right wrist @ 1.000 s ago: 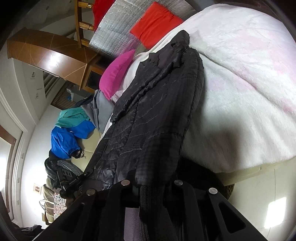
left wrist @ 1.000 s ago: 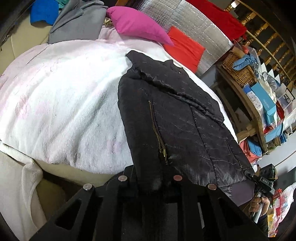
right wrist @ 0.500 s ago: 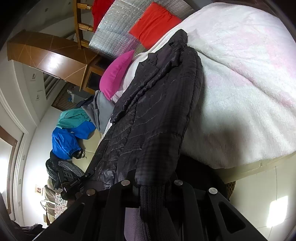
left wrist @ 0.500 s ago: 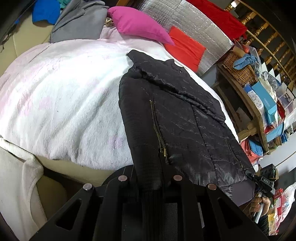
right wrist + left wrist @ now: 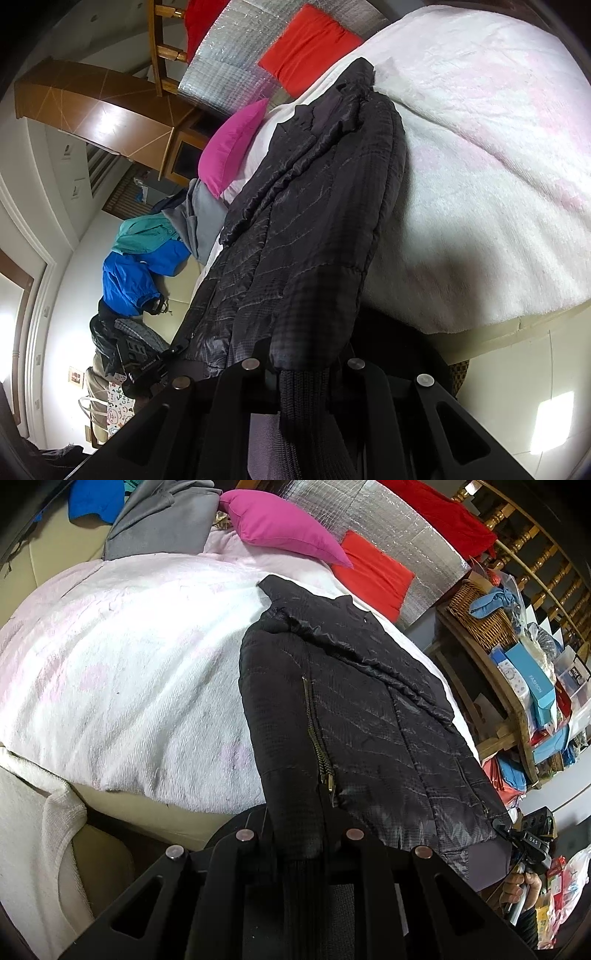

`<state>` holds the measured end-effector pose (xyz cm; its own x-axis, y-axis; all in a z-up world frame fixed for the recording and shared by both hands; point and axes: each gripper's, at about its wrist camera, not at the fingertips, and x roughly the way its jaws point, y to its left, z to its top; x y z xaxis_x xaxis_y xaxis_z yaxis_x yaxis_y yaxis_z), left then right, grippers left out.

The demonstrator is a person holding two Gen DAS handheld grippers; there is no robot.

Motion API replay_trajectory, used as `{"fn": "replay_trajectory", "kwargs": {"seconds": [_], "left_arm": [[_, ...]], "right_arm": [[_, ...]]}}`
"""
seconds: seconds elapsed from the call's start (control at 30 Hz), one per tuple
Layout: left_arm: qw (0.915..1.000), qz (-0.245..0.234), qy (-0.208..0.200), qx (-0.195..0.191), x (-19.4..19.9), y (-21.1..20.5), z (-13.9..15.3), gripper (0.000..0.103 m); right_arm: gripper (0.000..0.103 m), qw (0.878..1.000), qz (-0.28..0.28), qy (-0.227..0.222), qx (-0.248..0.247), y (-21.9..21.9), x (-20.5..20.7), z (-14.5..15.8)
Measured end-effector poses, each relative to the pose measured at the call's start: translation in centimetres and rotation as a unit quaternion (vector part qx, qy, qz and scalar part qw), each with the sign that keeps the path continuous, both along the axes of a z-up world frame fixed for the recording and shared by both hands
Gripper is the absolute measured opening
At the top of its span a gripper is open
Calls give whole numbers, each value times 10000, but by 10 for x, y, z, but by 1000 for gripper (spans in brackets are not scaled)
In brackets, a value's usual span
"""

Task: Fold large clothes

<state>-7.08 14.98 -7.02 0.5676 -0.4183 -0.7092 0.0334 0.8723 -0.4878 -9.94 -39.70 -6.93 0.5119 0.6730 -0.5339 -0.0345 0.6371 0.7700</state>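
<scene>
A black quilted jacket (image 5: 354,709) with a brass zipper lies lengthwise on a white and pink fleece blanket (image 5: 129,672), collar toward the far pillows. Its ribbed hem hangs off the near edge. My left gripper (image 5: 301,853) is shut on the hem beside the zipper. Across the hem, my right gripper (image 5: 301,376) is shut on the jacket's (image 5: 314,229) other bottom corner, and it shows small at the lower right of the left wrist view, with a hand under it. Both grips hold the fabric taut.
A magenta pillow (image 5: 284,526), a red cushion (image 5: 373,572) and a grey garment (image 5: 162,520) lie at the far end. Blue and teal clothes (image 5: 144,258) are piled beyond. A cluttered wooden shelf with a wicker basket (image 5: 480,616) stands to the right.
The view from the left wrist has crept slightly, with the jacket and bed shifting a little in frame. Both grips and the jacket's lie look unchanged.
</scene>
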Motion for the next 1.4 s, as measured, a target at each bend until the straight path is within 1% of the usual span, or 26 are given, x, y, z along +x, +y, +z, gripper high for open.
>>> {"fn": "replay_trajectory", "kwargs": {"seconds": [0.67, 1.4], "left_arm": [[10000, 24, -3, -8, 0, 0, 2, 17], [10000, 48, 24, -3, 1, -2, 0, 17]], "right_arm": [[15, 9999, 34, -68, 113, -1, -1, -2], [15, 9999, 45, -86, 110, -2, -1, -4]]}}
